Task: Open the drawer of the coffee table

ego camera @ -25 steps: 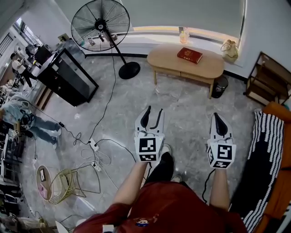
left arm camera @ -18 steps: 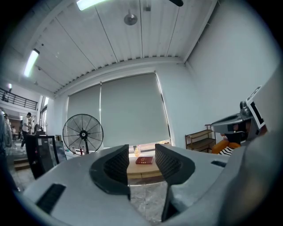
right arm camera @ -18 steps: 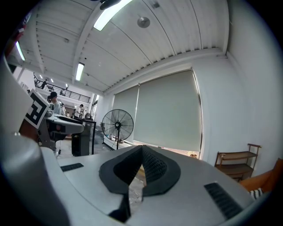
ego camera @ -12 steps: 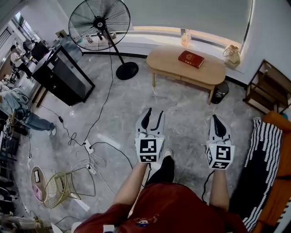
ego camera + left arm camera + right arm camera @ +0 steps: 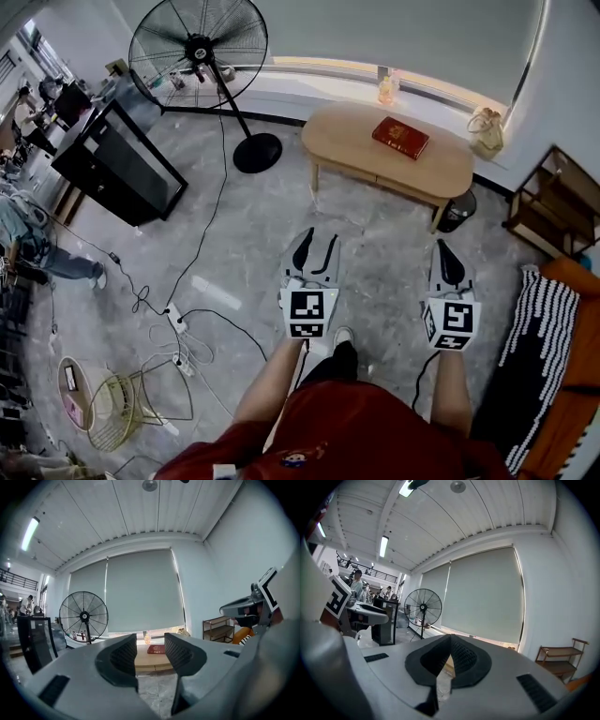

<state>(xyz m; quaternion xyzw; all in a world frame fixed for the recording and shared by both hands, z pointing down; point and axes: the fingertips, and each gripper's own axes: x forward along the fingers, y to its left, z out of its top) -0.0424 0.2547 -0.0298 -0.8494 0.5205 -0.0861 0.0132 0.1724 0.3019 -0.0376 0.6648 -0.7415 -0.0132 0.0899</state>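
While one book [image 5: 400, 137] tops one coffee table [image 5: 343, 137], left gripper [image 5: 317, 246] gapes empty, right gripper [image 5: 447, 251] closed.

Even daylight from window [image 5: 394, 70], ceiling strip lights [image 5: 383, 546], fisheye-curved edges

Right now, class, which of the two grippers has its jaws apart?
The left gripper: its jaws stand apart with nothing between them, and the coffee table shows through the gap. The right gripper's jaws meet at the tips.

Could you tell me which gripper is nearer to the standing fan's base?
Left. In the head view the left gripper is below and slightly right of the fan base; the right gripper is much farther right.
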